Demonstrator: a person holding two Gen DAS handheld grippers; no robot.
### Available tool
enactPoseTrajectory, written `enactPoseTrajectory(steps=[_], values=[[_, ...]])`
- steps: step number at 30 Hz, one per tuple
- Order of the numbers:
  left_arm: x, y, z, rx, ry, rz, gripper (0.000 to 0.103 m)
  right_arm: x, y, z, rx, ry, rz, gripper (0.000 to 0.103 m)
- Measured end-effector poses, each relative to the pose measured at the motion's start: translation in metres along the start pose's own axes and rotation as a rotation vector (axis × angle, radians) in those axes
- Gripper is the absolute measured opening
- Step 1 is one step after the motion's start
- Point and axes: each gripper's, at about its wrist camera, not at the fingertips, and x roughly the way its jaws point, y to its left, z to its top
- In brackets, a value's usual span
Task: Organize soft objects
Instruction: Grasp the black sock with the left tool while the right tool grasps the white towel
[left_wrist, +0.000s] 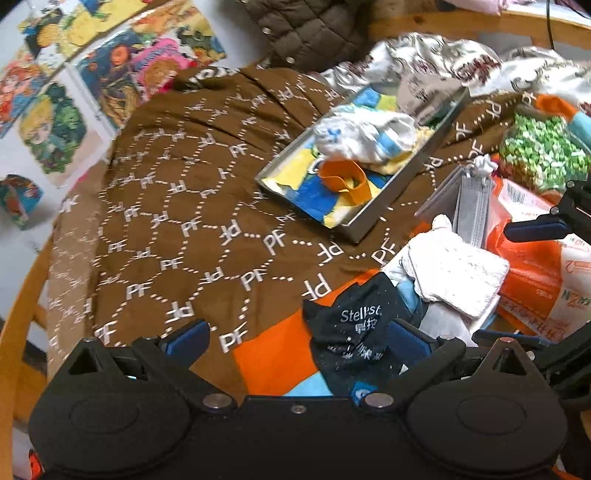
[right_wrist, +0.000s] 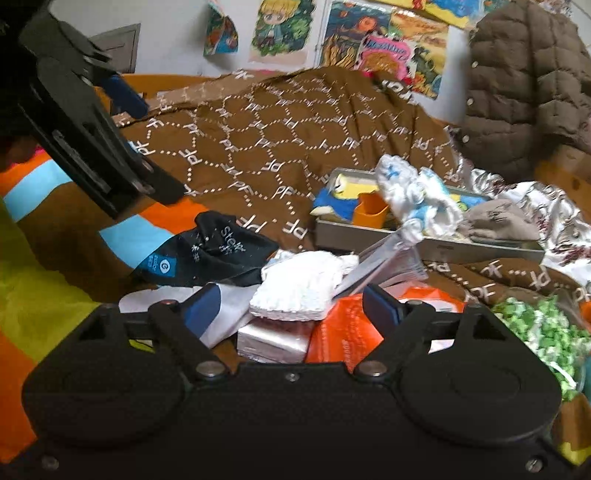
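A grey tray (left_wrist: 373, 218) on the brown bedspread holds a white and blue sock bundle (left_wrist: 365, 134), an orange band (left_wrist: 345, 179) and yellow and blue cloth. It also shows in the right wrist view (right_wrist: 369, 236). A black cloth (left_wrist: 354, 332) printed "Stellest" lies between my left gripper's (left_wrist: 295, 339) open fingers. A folded white towel (left_wrist: 458, 273) lies to its right. My right gripper (right_wrist: 291, 306) is open over the white towel (right_wrist: 295, 291) and an orange packet (right_wrist: 343, 332). The left gripper (right_wrist: 85, 122) hangs at the upper left of that view.
A brown "PF" bedspread (left_wrist: 177, 206) covers the bed. A quilted brown jacket (right_wrist: 528, 85) hangs at the back. A green patterned bag (left_wrist: 539, 155), a grey folder (left_wrist: 469, 210) and a white printed garment (left_wrist: 461, 62) lie to the right. Posters (left_wrist: 51, 122) cover the wall.
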Motion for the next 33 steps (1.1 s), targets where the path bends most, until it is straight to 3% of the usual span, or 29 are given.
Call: enactPoseTrajectory(steps=[3, 9, 12, 18, 23, 33], values=[[0.018, -0.004, 0.002, 0.048, 0.003, -0.011, 0.102, 0.005, -0.001, -0.001, -0.008, 0.025, -0.002, 0.068], [0.044, -0.011, -0.001, 0.149, 0.014, -0.062, 0.102, 0.016, -0.001, -0.004, -0.031, 0.046, -0.012, 0.067], [0.054, -0.013, -0.003, 0.171, 0.038, -0.116, 0.096, 0.02, 0.003, -0.005, -0.057, 0.047, -0.02, 0.067], [0.064, -0.009, -0.007, 0.139, 0.08, -0.198, 0.08, 0.025, 0.013, -0.005, -0.122, 0.049, -0.047, 0.065], [0.065, -0.01, -0.009, 0.125, 0.091, -0.232, 0.051, 0.02, 0.018, -0.005, -0.157, 0.028, -0.06, 0.064], [0.064, -0.012, -0.007, 0.11, 0.1, -0.266, 0.019, 0.025, 0.015, -0.006, -0.152, 0.036, -0.039, 0.057]])
